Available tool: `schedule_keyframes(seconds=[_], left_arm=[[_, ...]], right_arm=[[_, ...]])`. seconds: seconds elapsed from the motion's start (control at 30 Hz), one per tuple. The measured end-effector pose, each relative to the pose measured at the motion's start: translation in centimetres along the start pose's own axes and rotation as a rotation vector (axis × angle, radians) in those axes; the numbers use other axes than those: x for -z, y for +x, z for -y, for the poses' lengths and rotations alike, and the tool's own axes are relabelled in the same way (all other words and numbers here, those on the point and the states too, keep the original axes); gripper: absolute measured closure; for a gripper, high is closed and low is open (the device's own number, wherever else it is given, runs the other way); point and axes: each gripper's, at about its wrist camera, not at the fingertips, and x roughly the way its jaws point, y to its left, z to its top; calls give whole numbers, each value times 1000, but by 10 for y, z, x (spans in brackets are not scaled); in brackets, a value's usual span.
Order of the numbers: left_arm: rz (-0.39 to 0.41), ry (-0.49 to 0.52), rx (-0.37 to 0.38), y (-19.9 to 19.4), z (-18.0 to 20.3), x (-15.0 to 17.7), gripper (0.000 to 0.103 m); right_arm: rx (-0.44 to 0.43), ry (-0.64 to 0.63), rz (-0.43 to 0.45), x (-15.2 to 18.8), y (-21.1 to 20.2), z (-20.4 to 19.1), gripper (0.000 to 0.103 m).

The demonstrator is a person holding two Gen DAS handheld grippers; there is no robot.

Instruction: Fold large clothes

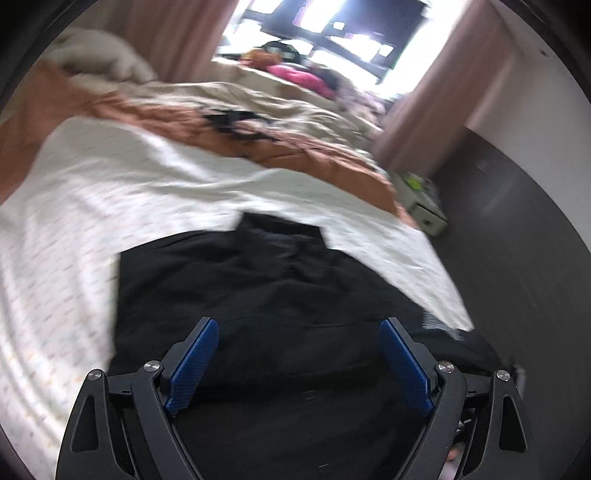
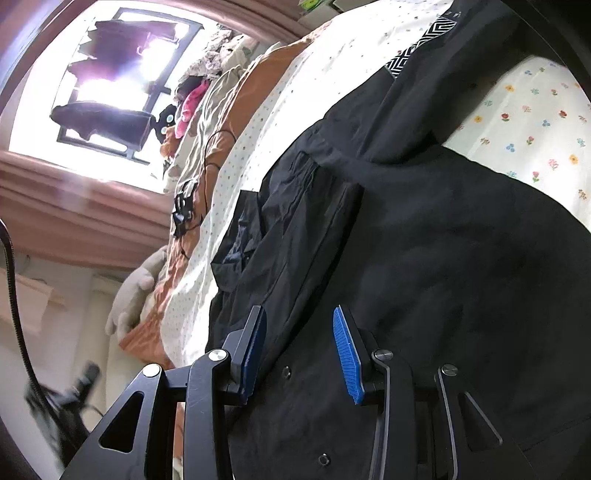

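On the bed (image 1: pixel 55 258), a large black jacket (image 1: pixel 280 295) lies spread over a white sheet (image 1: pixel 147 192) printed with small flowers. In the left wrist view the picture is blurred; the left gripper (image 1: pixel 299 325) hangs over the near part of the jacket with its blue-padded fingers (image 1: pixel 192 365) spread wide and nothing between them but the dark cloth below. Whether the pads touch the cloth cannot be told.

In the right wrist view the scene is tilted. The right gripper (image 2: pixel 299 314) stands over the jacket (image 2: pixel 443 277) with its fingers (image 2: pixel 347 358) set at a moderate gap. Dark fabric with snap buttons shows between and under them, but whether the pads press on it cannot be told. A pocket flap lies just beyond the fingertips, and a black-and-white zigzag band (image 2: pixel 417 48) marks the far part of the jacket.

Beyond the sheet lies an orange blanket (image 1: pixel 303 155) and a beige crumpled quilt (image 1: pixel 258 99). Pink curtains (image 1: pixel 436 92) frame a bright window (image 1: pixel 332 22) at the far end of the room.
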Motion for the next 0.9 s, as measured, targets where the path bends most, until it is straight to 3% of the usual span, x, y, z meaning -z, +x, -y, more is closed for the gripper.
schedule_keyframes(seconds=[0.17,0.43,0.57,0.73,0.9], left_arm=[[45,-91,-103,-26,-55,13,13],[85,-216,-164,-42,-114,45,14],[36,-291,-121,-36,-135,46,27],[55,-312,-123,-44,-148,50,28],[45,-310,-103,-44,-149,50,28]], right_arm=[[20,-23,-1,2,3,-4,64],[40,-55,-5,8,10,-14,64],[50,-57,15,16,10,-19,64],[85,-126,53,19,-1,-30,64],[171,-167,149,7,-33,-22,64]])
